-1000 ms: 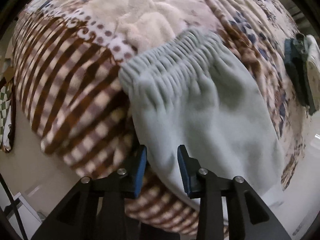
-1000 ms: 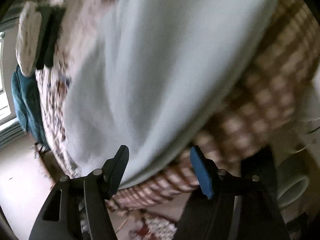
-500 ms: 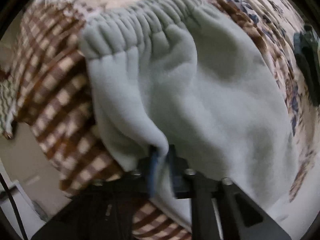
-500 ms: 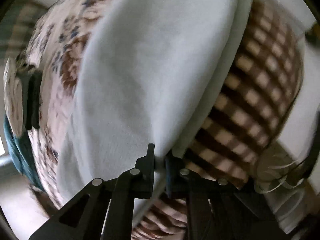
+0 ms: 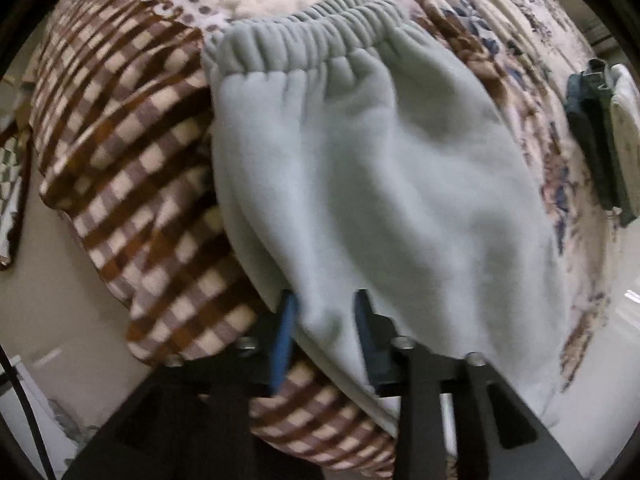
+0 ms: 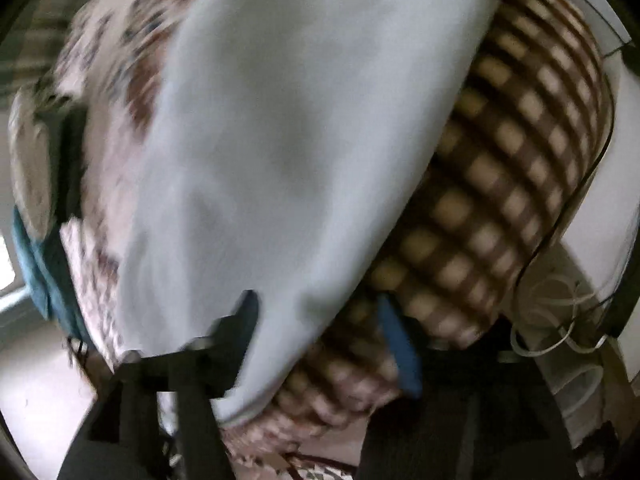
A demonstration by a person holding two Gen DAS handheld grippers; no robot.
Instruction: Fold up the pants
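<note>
At frame bottom, left gripper (image 5: 324, 320) and right gripper (image 6: 316, 320) are both opening, released, pants (image 5: 372, 184) edge loose between jaws. Pants lie mid-frame on blanket (image 5: 132, 168), waistband at top. Risk, likely: retreating pads snag fleece, dragging the fold crooked.

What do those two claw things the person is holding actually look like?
Both are black, angular plastic frames with cut-out holes and small silver screws. The left gripper has two flat fingers with blue pads on their inner faces. The right gripper looks the same, with one blue pad showing, though blurred. No hand or sleeve is in view.
</note>
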